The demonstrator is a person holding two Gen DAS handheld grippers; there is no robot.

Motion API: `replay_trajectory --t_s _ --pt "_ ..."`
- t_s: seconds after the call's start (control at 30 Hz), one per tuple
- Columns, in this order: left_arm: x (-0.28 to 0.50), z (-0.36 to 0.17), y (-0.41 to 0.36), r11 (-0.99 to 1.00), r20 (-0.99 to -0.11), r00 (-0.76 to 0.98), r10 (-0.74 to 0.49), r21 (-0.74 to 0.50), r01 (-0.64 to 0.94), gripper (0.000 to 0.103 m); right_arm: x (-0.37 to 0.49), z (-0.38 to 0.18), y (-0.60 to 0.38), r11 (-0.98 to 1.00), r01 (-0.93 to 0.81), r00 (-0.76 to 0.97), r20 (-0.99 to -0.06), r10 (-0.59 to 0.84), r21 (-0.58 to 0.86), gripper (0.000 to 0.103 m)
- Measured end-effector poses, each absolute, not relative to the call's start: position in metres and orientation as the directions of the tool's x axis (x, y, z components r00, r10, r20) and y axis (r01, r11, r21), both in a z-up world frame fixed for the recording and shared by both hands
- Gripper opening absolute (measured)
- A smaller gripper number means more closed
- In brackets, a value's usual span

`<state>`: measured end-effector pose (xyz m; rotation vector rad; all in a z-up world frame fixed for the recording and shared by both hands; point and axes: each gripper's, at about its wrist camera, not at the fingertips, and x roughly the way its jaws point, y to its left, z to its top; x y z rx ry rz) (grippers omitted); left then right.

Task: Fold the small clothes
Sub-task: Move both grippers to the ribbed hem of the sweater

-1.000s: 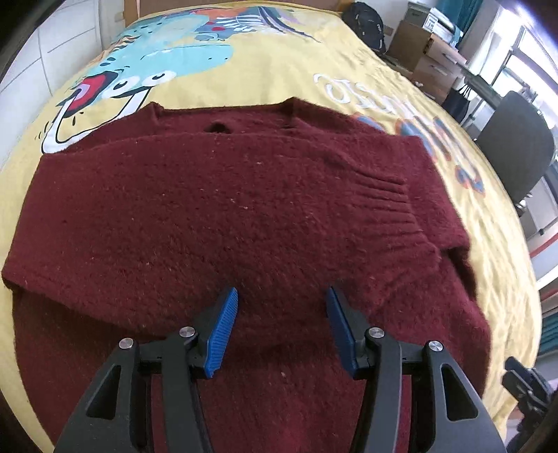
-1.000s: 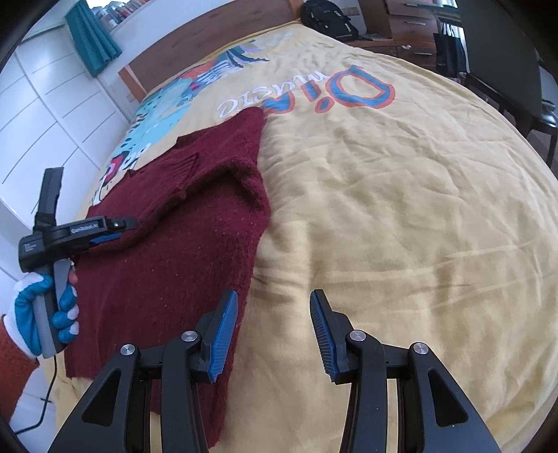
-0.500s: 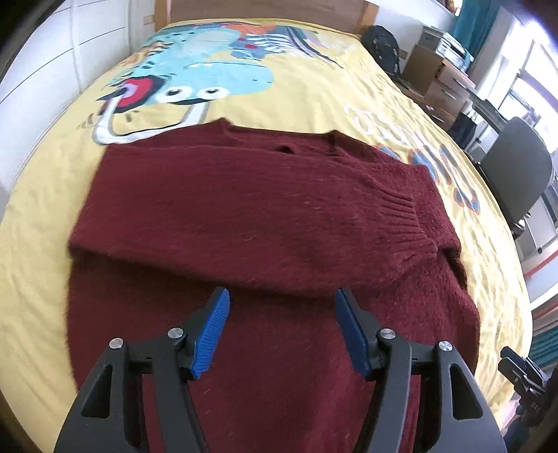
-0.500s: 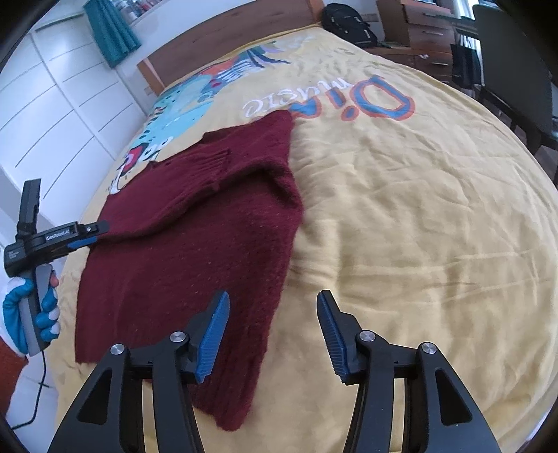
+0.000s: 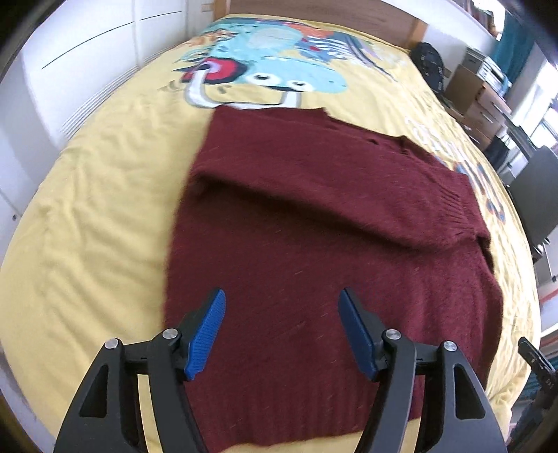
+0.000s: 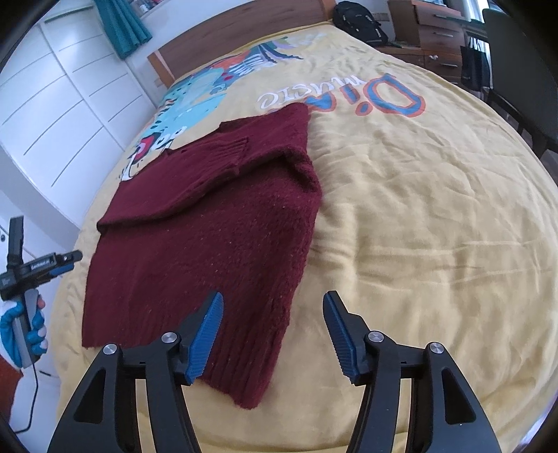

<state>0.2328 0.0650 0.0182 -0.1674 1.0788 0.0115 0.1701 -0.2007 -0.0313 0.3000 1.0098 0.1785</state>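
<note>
A dark red knit sweater [image 5: 314, 223] lies flat on the yellow bedspread [image 5: 97, 216], its sleeves folded across the chest. It also shows in the right wrist view [image 6: 216, 223], left of centre. My left gripper [image 5: 281, 322] is open and empty, above the sweater's lower part near its hem. My right gripper [image 6: 272, 327] is open and empty, over the sweater's lower right corner and the bare bedspread [image 6: 418, 216]. The left gripper also shows at the far left of the right wrist view [image 6: 64, 263], beside the sweater's left edge.
The bedspread carries a cartoon print [image 5: 275, 69] and lettering [image 6: 341, 94] beyond the sweater. White cupboards [image 6: 52, 104] stand to the left of the bed. A backpack [image 6: 359, 21], drawers [image 6: 436, 31] and a dark chair [image 5: 537, 188] stand to the right.
Both grippers have pulled back toward the foot of the bed, away from the sweater's chest. More of the hem and the bedspread shows. The sweater lies as before.
</note>
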Motion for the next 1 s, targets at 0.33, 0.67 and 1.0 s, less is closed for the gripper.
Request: replay_trajectory --t_s 0.33,0.67,1.0 --pt "0.195 0.042 0.118 0.972 -0.856 0.516 -0.033 -0.148 -0.184 0.072 0.156 -0.017 -0.203 0.95 0.004 0.542 -0.799 0.26 0.312 0.069" --pt "0.16 0.025 0.124 0.963 -0.869 0.491 -0.067 -0.185 -0.195 0.072 0.148 -0.037 -0.195 0.945 0.0 0.487 -0.826 0.284 0.326 0.072" --pt "0.146 -0.009 0.135 0.938 -0.892 0.441 -0.102 -0.233 -0.255 0.072 0.152 -0.069 -0.18 0.938 -0.003 0.41 -0.855 0.318 0.348 0.072"
